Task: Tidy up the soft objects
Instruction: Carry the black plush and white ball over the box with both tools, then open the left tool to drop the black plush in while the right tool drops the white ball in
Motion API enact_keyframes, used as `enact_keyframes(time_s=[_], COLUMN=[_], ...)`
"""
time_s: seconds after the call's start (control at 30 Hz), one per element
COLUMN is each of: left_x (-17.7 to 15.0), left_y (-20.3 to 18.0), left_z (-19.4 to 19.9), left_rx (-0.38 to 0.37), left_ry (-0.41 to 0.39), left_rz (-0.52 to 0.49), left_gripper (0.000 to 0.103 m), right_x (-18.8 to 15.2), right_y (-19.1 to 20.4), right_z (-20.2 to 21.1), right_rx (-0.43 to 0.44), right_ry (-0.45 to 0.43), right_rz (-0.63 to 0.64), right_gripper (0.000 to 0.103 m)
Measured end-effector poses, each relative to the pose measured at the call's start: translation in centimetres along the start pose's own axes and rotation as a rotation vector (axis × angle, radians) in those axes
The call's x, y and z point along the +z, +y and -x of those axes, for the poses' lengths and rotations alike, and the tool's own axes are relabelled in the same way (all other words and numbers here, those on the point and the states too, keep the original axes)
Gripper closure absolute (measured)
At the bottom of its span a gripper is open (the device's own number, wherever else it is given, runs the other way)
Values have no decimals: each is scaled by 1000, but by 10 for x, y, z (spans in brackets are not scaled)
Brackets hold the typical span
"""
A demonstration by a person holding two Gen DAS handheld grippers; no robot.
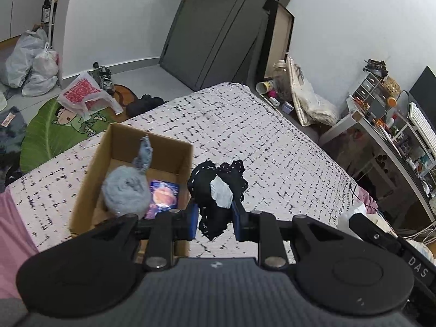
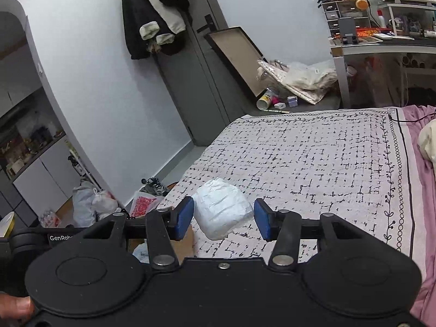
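My left gripper (image 1: 215, 218) is shut on a bundle of black lace fabric (image 1: 212, 190) with a pale patch and holds it above the bed, just right of a cardboard box (image 1: 100, 169). The box holds a grey-blue fluffy ball (image 1: 125, 190), a denim scrap (image 1: 144, 152) and a blue packet (image 1: 163, 196). My right gripper (image 2: 223, 218) is open, its blue pads either side of a white soft bundle (image 2: 220, 209) lying on the patterned bedspread (image 2: 313, 163). The pads stand apart from the bundle.
The box's corner (image 2: 182, 242) shows below my right gripper's left finger. A pink sheet (image 2: 425, 190) lies at the bed's right. Bags, a green leaf rug (image 1: 54, 136) and shoes lie on the floor. A cluttered desk (image 1: 381, 125) stands right.
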State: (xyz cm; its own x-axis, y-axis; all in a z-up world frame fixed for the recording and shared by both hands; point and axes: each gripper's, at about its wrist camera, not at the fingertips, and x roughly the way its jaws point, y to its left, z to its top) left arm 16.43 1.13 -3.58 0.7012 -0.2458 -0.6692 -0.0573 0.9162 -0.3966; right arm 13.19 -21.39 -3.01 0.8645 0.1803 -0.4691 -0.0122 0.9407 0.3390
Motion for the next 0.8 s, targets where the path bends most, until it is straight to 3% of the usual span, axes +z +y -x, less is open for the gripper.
enact_keyframes(time_s=[0.6,0.8], left_x=[-10,-13], left_y=[47,61], left_z=[-24,-43], left_rx=[49,56], left_ry=[66,77], left_rz=[70,103], left_gripper=[78,73], right_x=[-25,-35], right_y=[33,43], right_z=[-39,-57], right_rx=[114,138], right_ry=[61,97], right_rz=[31,40], right_gripper=[55,55])
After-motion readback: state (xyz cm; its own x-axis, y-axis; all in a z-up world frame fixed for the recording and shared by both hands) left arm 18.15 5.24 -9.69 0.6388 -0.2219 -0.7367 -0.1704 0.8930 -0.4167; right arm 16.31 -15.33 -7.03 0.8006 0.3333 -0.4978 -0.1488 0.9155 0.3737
